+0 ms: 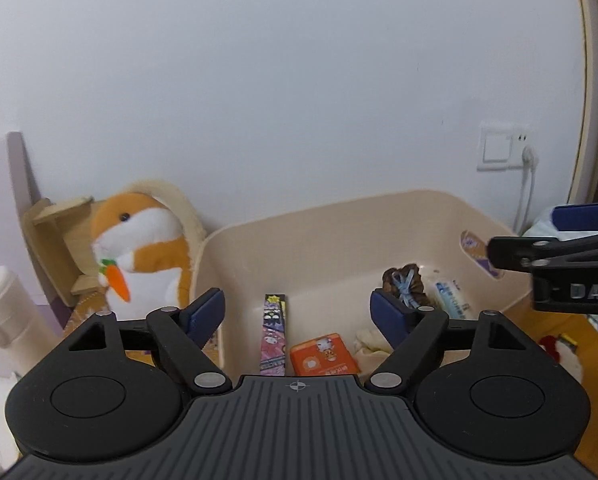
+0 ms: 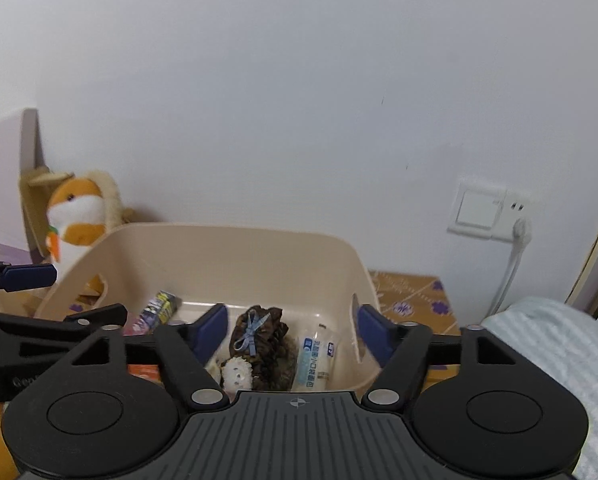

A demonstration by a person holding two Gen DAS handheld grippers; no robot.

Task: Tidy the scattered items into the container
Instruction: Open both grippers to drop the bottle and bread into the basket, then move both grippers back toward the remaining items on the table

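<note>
Container point(image 1: 379, 216), beige tub, sits on the patterned worktop point(image 2: 415, 292) against the wall, at 12 o'clock of both cameras. Inside: brown scrunchie point(image 2: 263, 332), white packet point(image 2: 315, 360), orange box point(image 1: 323, 354), long printed box point(image 1: 274, 332). Left tongs point(image 1: 297, 314) and right tongs point(image 2: 291, 334) gape wide, empty, above the tub. Judgement: drop done; back out clear of the rim before seeking strays at 3 o'clock.

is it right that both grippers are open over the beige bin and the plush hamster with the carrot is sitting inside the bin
Not quite. The plush hamster sits outside the beige bin, beside its left wall, as the left wrist view shows. The rest holds: the left gripper and right gripper are both open over the bin.
</note>
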